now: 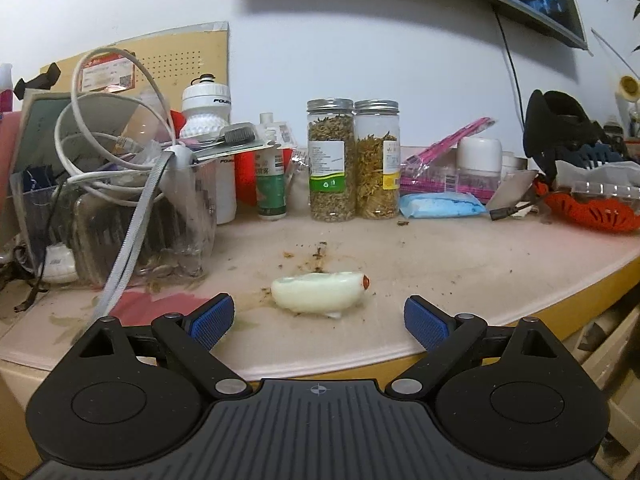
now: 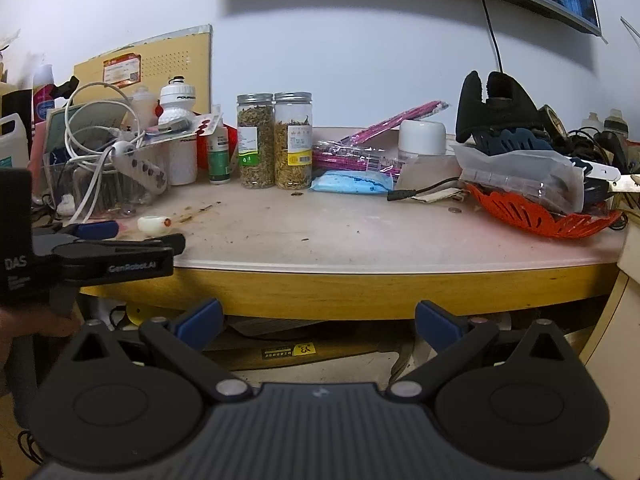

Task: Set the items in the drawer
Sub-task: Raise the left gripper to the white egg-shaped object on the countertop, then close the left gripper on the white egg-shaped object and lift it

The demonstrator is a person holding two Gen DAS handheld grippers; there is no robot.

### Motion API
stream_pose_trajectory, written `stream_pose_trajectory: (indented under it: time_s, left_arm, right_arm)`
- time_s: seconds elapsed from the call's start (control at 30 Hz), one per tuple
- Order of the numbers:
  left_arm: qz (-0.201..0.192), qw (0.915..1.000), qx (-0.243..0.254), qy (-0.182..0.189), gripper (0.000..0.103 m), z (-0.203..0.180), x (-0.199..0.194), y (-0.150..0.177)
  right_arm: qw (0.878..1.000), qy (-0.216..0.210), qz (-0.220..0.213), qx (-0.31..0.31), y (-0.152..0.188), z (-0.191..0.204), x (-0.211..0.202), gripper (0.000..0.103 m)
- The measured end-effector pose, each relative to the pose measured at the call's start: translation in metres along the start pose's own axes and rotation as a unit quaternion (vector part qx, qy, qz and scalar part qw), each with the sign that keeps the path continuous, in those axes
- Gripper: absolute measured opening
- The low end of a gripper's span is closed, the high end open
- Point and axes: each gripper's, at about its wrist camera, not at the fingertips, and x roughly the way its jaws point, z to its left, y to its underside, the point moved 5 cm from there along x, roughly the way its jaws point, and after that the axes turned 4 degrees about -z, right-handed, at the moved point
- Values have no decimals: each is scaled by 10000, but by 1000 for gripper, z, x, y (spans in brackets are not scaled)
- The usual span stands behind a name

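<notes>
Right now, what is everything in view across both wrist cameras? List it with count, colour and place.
Small tube: 1, pale white with red tip, lying at the tabletop's front, between the left fingers.
Herb jars: 2, clear with metal lids, side by side at the back.
Green bottle: 1, green and white, left of the jars.
Sports bottle: 1, white, back left.
Cable: white, coiled in a clear bin, left.
Blue packet: 1, right of the jars.
Orange basket: 1, right side.
Tabletop: pale, stained, yellow edge.
Left gripper: open, at the tube.
Right gripper: open, below the table edge.
</notes>
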Motion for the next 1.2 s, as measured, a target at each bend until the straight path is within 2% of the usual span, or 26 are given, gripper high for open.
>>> stream_pose_trajectory:
  time_s: [0.53,0.6,0.67,0.7,0.73,0.77,1.2]
  left_arm:
    - [-89,9998,-129,130,93,2,20,-3]
    - [-87,9998,-124,158,86,1,20,-3]
    - [-93,9997,-101,221,69,-1,19,-4]
    - [-92,9997,-84,231,65,-2,19,-4]
    - [-90,9996,-67,241,55,-3,19,-5]
    - [-89,9996,-50,251,52,-3,18,-5]
    - [-87,9997,-143,168,51,2,18,-6]
  right_arm:
    - [9998,-6,197,5,4,4,5,103]
    - [9998,-4,223,6,5,4,6,103]
    - [9997,0,240,6,5,4,6,103]
    - [9997,4,239,5,6,4,6,103]
    - [9997,9,238,4,6,4,6,103]
    - [9997,13,237,3,6,4,6,103]
    - [9997,0,223,-108,7,5,5,103]
